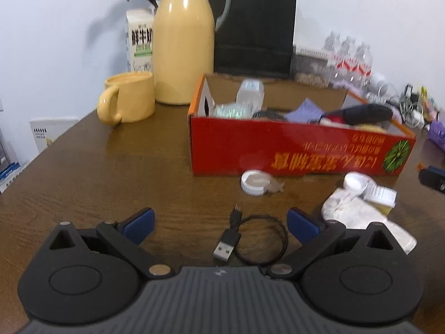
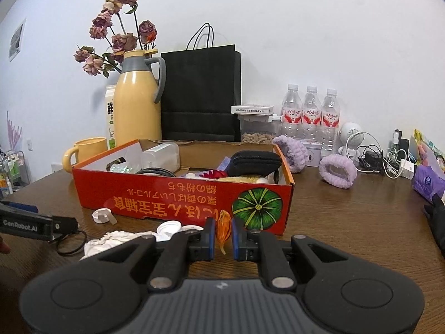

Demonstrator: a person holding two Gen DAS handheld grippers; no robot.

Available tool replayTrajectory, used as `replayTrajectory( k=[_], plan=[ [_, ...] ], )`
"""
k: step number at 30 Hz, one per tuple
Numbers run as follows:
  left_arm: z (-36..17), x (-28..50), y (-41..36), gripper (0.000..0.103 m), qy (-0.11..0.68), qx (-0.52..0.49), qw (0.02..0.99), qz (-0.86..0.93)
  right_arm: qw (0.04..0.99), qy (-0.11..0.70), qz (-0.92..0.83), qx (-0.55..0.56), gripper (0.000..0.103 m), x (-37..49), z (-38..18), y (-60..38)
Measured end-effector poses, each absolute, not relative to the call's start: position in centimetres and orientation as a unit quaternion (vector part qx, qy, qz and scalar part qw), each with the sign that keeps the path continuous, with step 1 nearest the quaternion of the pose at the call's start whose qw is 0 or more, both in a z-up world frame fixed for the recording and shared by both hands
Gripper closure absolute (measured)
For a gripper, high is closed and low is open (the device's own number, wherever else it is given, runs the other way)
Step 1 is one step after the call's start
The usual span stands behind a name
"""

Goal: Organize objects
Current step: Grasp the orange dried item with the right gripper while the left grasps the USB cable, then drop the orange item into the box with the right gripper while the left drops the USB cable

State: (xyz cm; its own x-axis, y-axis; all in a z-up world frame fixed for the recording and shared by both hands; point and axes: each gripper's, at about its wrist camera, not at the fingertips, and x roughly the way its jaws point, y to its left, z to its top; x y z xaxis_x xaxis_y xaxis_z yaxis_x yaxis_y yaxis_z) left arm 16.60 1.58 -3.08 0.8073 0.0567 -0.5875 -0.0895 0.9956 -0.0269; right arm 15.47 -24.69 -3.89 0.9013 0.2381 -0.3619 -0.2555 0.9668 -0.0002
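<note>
Holding: right gripper [image 2: 223,235], blue pads closed narrowly on a small orange object [image 2: 224,226], pinched upright between them.
Orange object, place: just in front of the red cardboard box [image 2: 178,200], by its pumpkin picture; whether it touches the table [image 2: 347,222] cannot be told.
Left gripper [image 1: 221,222]: jaws spread wide, nothing between the pads; it hangs over a coiled black USB cable [image 1: 250,239] lying on the table.
Red box, contents: a black zip pouch [image 2: 256,161], a clear plastic container [image 2: 161,156], a purple card [image 1: 303,111], a red flower-like piece and a coiled cable, all loosely piled.
Loose things in front of box: a white bottle cap [image 1: 254,182], a crumpled white tissue [image 1: 350,211] with a small white bottle [image 1: 370,189] lying on its side against it.
Behind box, left: a yellow mug [image 1: 128,100], a yellow thermos jug [image 1: 183,47], a milk carton [image 1: 140,44], dried roses [image 2: 119,33].
Behind box, centre: a black paper bag [image 2: 200,94], standing upright against the wall.
Behind box, right: three water bottles [image 2: 311,111] in a row, two purple fluffy bands [image 2: 336,171], a tangle of chargers and white cables [image 2: 383,161].
</note>
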Motion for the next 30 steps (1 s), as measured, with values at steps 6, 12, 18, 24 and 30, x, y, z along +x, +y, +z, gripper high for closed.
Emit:
replayTrajectory(
  k=[6,12,18,24,30],
  plan=[
    [-3.3,17.0,2.6,0.009,0.321,-0.037,0.944,0.062,0.975,0.178,0.129,-0.022,0.092,15.2,-3.8,-24.6],
    [-3.5,16.9,2.0,0.048,0.327,-0.017,0.943,0.054,0.975,0.176,0.134,-0.019,0.092,15.1,-3.7,-24.8],
    [-3.4,16.5,1.8,0.091,0.317,-0.018,0.947,0.037,0.975,0.174,0.137,-0.019,0.092,15.0,-3.6,-24.8],
    [-3.1,16.1,1.8,0.091,0.302,-0.021,0.953,0.031,0.975,0.172,0.137,-0.019,0.092,15.0,-3.6,-24.8],
    [-2.8,15.7,1.5,0.094,0.286,-0.017,0.958,0.027,0.976,0.171,0.137,-0.019,0.092,14.9,-3.6,-24.8]
  ],
)
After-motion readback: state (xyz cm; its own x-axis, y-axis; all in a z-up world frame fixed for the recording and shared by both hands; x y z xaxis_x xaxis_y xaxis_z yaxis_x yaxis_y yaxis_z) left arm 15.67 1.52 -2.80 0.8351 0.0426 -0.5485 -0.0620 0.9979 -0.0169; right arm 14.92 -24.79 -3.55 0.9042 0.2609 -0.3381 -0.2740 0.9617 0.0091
